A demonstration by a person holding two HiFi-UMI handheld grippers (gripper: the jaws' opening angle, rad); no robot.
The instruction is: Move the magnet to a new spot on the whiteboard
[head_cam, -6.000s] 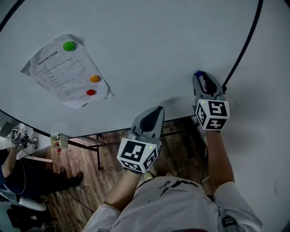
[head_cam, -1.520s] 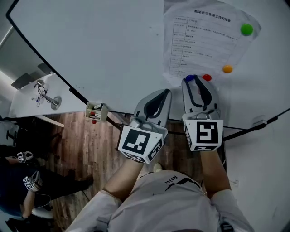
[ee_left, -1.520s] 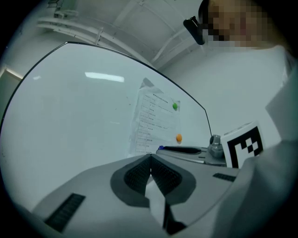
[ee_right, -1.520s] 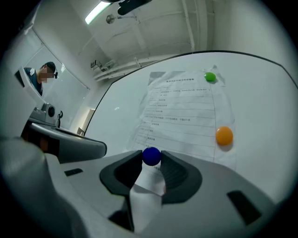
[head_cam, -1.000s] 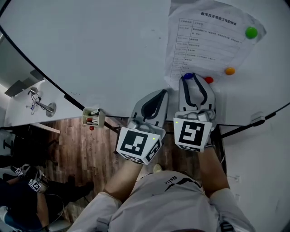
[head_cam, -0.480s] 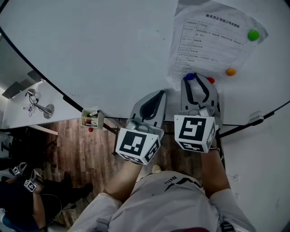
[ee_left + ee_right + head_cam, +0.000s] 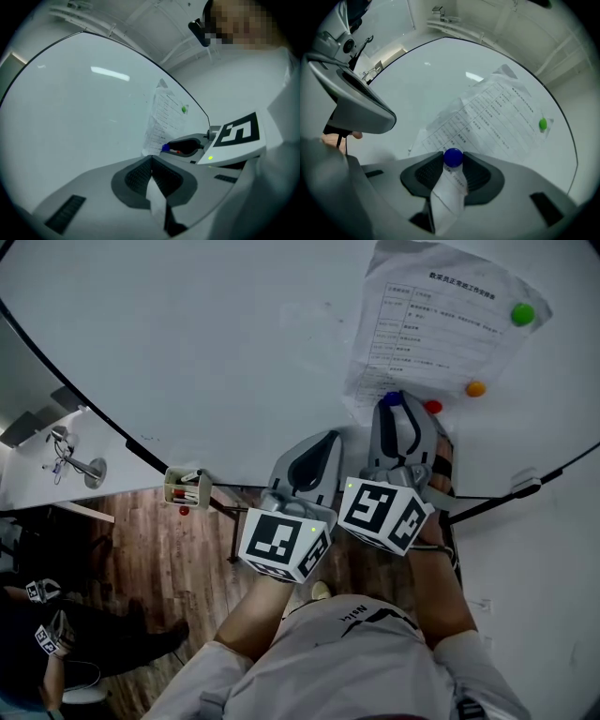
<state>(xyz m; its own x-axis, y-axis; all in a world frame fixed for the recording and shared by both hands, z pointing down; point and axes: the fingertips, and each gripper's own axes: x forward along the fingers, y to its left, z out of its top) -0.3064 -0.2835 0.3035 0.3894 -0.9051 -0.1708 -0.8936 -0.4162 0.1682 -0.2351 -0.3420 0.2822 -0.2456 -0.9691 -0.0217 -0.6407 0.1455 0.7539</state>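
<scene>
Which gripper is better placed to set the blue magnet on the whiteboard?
Right. The right gripper grips the blue magnet by the paper; the left gripper is shut and empty.

— Where do we look from in the head view?
— From above our own chest, steeply down onto the left gripper (image 7: 323,442), the right gripper (image 7: 398,404), the whiteboard (image 7: 234,352)'s lower edge and the floor (image 7: 141,559).
— And our gripper views?
— Each rides close behind its own jaws, facing the whiteboard. The left one looks across the bare middle; the right one sits near the sheet (image 7: 497,117)'s lower corner.
— What do we share?
— The sheet and its green magnet (image 7: 543,123), in all three.
</scene>
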